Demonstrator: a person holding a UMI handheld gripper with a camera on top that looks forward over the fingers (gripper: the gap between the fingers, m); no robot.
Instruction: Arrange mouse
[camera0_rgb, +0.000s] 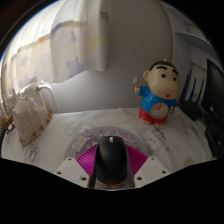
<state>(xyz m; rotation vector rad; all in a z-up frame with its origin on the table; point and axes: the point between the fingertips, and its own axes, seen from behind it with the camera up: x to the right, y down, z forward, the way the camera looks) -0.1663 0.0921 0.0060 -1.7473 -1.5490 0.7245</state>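
Right at the near end, the gripper has its two fingers spread, magenta pads showing on the inner faces, and the dark mouse sits squarely between them. Whether the pads are truly pressing on its sides is hard to call from here: the mouse fills most of the gap, but it appears to rest on the white desk, so the safer reading is that the tongs stand apart around it, not clamped. Just ahead of the mouse, the desk runs pale and bare for a short stretch. Off to one side of the fingers and a little beyond them, a crumpled translucent bag sits on the surface; on the other side, further forward, stands a small cartoon boy figurine in a blue top and red shorts, upright and well clear of the mouse. Beyond all that, a large white rounded shape rises at the back of the desk, too blurred to name. As for progress, the judgement is that the arranging is at the handling stage: the mouse is lined up within the fingers, and either the grasp or the release is what remains, along with settling its final spot.
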